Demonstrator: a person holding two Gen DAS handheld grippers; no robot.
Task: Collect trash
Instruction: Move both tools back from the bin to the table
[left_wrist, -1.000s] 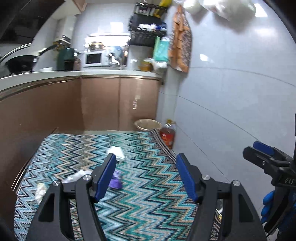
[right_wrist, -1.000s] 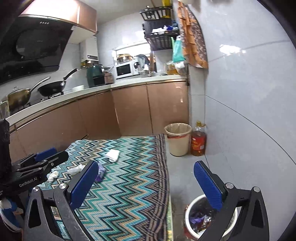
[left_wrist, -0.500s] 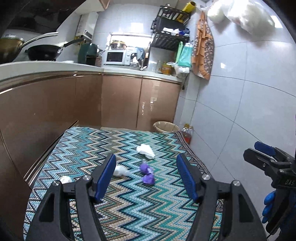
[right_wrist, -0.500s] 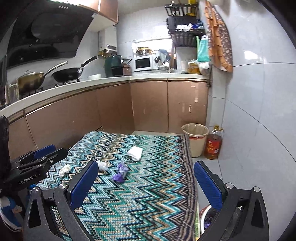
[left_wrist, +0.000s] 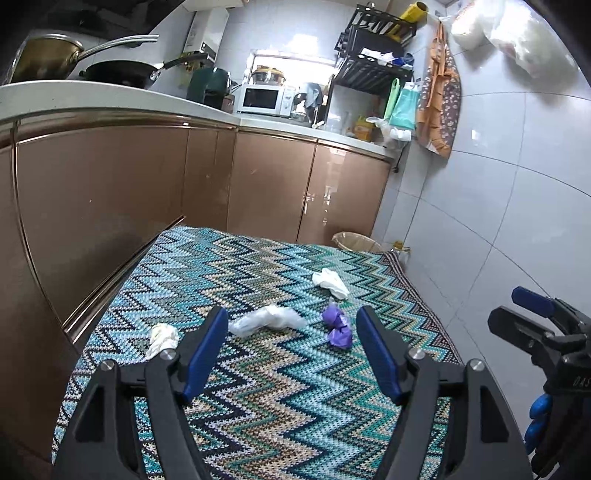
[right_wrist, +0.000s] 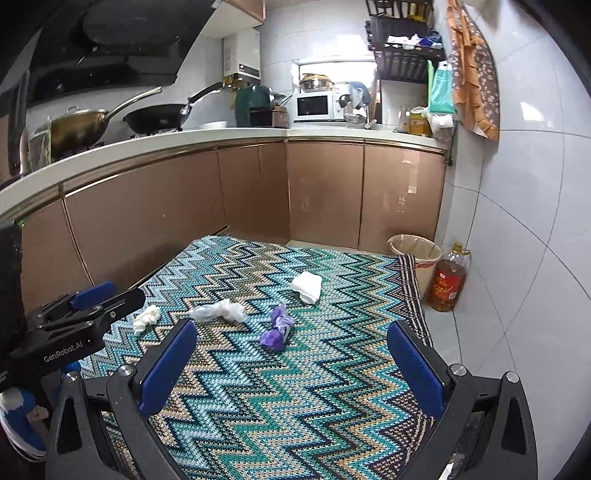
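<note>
Four scraps of trash lie on the zigzag rug (left_wrist: 280, 398): a white tissue (left_wrist: 328, 282) (right_wrist: 306, 286), a clear plastic wrap (left_wrist: 267, 319) (right_wrist: 218, 312), a purple wrapper (left_wrist: 338, 326) (right_wrist: 277, 328) and a cream tissue (left_wrist: 160, 338) (right_wrist: 146, 317). My left gripper (left_wrist: 291, 343) hovers short of the plastic and the purple wrapper. Its jaws are opening, with nothing between them. My right gripper (right_wrist: 290, 350) stands wide open and empty, short of the purple wrapper. Each gripper shows at the edge of the other's view.
A lined waste bin (right_wrist: 415, 249) and an oil bottle (right_wrist: 447, 284) stand at the rug's far right corner by the tiled wall. Brown cabinets (right_wrist: 258, 195) under a white counter run along the left and back. A blue-gloved hand (left_wrist: 535, 417) holds the right gripper.
Both views have rolled upright and swung, so the scraps now sit nearer the middle, between the fingers. The full bin at the right view's lower right has left the picture. Nothing was taken hold of.
</note>
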